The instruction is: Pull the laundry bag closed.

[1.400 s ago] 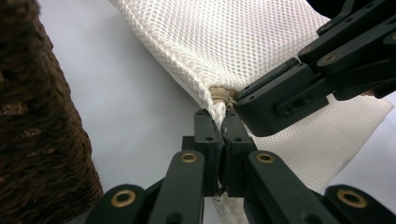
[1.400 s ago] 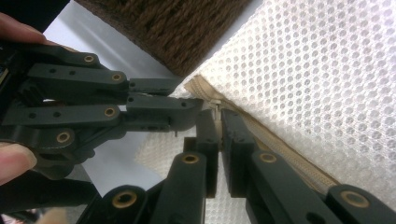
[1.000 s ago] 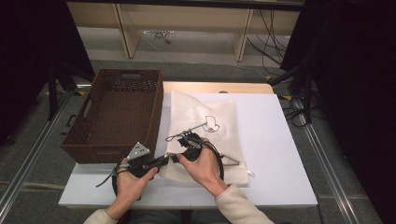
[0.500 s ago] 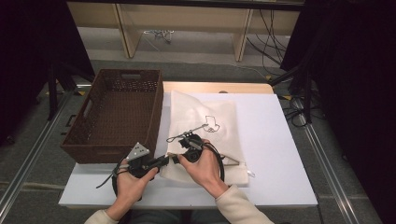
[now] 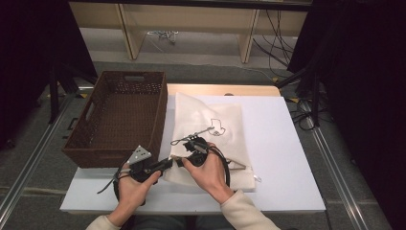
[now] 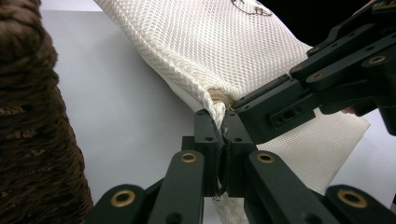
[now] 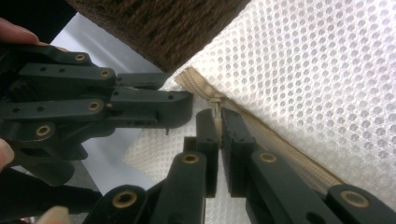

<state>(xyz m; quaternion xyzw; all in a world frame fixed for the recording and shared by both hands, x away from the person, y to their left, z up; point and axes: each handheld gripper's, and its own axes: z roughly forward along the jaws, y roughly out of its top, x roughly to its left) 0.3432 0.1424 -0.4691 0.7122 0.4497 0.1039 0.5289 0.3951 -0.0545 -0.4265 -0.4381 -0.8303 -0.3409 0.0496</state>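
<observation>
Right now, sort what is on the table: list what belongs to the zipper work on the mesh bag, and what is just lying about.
In the job:
white mesh laundry bag
beige zipper pull, pinched by the right tool
bag corner in the left tool

Lying about:
dark brown woven basket
white tabletop

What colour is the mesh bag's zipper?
The zipper is beige, on a white mesh bag; the right gripper view shows it best.
</observation>
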